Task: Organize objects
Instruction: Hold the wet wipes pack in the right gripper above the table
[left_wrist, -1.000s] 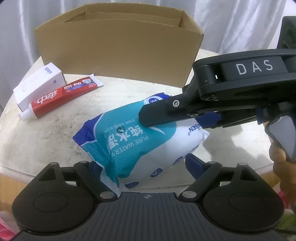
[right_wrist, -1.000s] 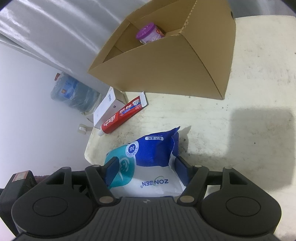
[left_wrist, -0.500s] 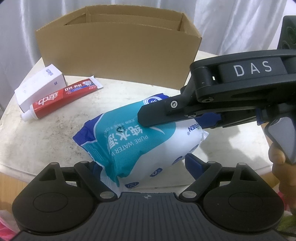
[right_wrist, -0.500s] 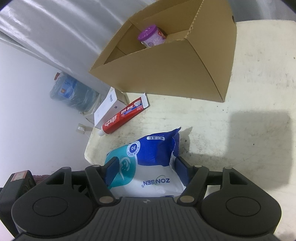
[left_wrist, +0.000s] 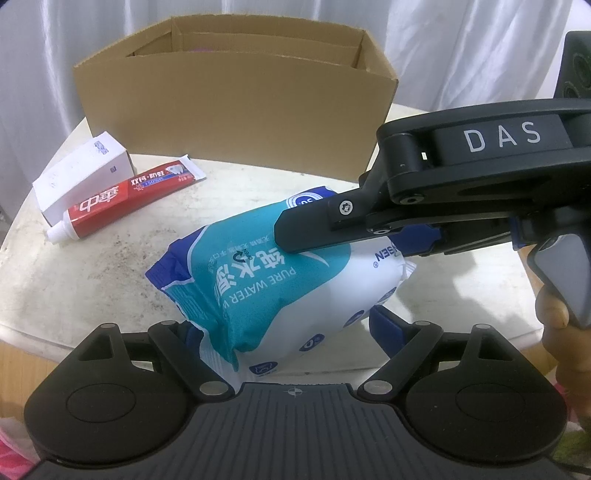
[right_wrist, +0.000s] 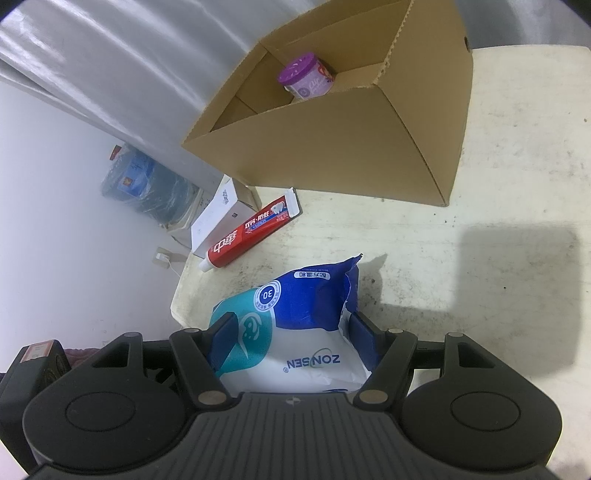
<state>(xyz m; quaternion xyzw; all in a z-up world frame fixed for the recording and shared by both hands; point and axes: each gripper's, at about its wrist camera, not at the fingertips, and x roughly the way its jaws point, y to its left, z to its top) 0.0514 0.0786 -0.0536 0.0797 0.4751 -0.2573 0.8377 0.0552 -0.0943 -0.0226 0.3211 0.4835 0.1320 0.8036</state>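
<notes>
Half the wipes pack (left_wrist: 280, 288) behind right claw (left_wrist: 388, 236), left pad unseen.

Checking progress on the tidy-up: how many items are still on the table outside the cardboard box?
3. The wet wipes pack nearest, gripped at both ends; the red toothpaste tube farther left; the white carton touching it. Box's far side may hide more.

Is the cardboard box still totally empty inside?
No, the right wrist view shows a purple-lidded jar already sitting inside the cardboard box.
</notes>
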